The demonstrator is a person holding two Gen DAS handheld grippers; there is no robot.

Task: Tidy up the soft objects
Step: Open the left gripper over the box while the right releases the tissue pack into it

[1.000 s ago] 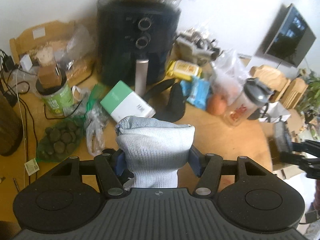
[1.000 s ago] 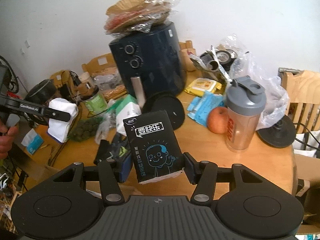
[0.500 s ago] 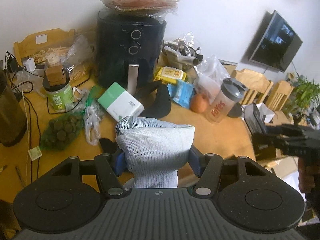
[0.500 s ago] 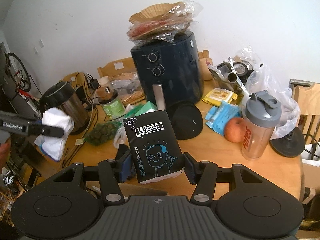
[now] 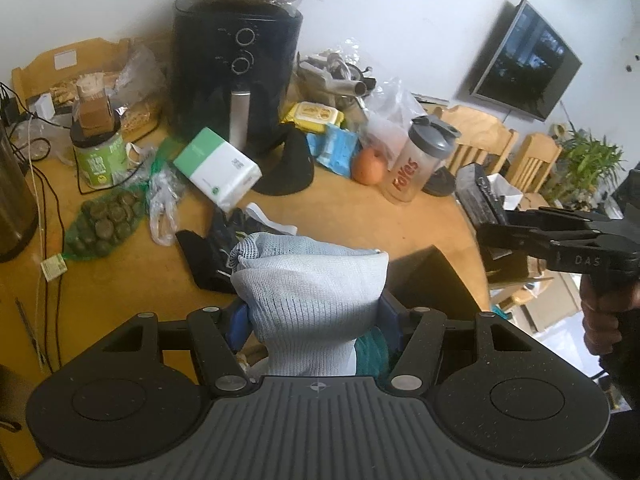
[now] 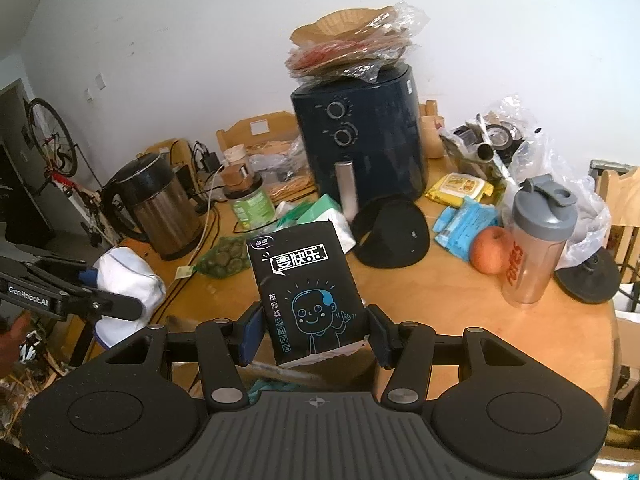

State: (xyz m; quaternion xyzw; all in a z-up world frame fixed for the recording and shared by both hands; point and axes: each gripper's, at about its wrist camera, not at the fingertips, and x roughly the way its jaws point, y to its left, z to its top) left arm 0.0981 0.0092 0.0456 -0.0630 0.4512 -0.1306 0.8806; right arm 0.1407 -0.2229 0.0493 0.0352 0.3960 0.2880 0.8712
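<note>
Fingers clamped on grey glove [image 5: 312, 292] and black tissue pack [image 6: 306, 292], both pulled back from table [image 6: 420, 292].

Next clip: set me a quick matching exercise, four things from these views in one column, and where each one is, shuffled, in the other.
Things:
1. grey knit glove
2. black tissue pack
3. apple
4. stack of paper liners in plastic

Places:
A. on top of the air fryer
B. clamped in the right gripper
C. on the table beside the shaker bottle
D. clamped in the left gripper

Pairs: 1-D, 2-B, 3-C, 4-A
</note>
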